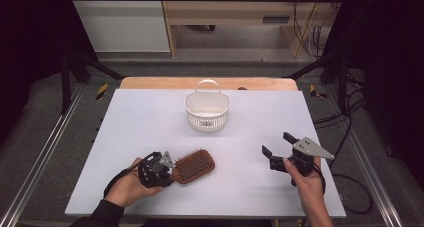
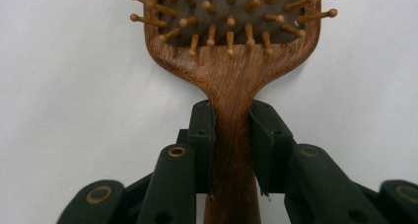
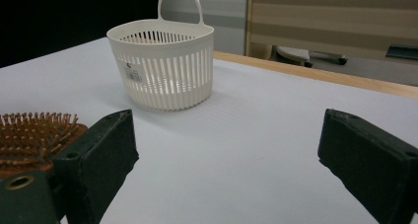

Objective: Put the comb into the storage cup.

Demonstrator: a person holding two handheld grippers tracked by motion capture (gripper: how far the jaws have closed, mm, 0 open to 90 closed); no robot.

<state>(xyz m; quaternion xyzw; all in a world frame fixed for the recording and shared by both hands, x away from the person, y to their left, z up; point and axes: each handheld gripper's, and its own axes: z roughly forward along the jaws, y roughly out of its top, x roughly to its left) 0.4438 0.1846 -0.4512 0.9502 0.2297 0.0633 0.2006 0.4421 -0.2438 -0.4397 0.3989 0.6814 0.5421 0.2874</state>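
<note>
A brown wooden paddle hairbrush (image 1: pixel 194 165) lies bristles up on the white table (image 1: pixel 145 122), near the front left. My left gripper (image 1: pixel 171 175) is shut on the brush's handle; in the left gripper view the two jaws of the left gripper (image 2: pixel 231 123) press on both sides of the narrow handle of the hairbrush (image 2: pixel 231 51). My right gripper (image 1: pixel 278 143) stands open at the front right, just above the table, with nothing between its jaws. The right gripper (image 3: pixel 226 145) faces a white slotted basket (image 3: pixel 162 66), and the hairbrush (image 3: pixel 34 135) shows at its left edge.
The white basket (image 1: pixel 207 112), with a loop handle, stands upright at the middle back of the table and looks empty. A wooden strip (image 1: pixel 150 82) borders the far edge. Black frame posts and cables stand beyond the table's sides.
</note>
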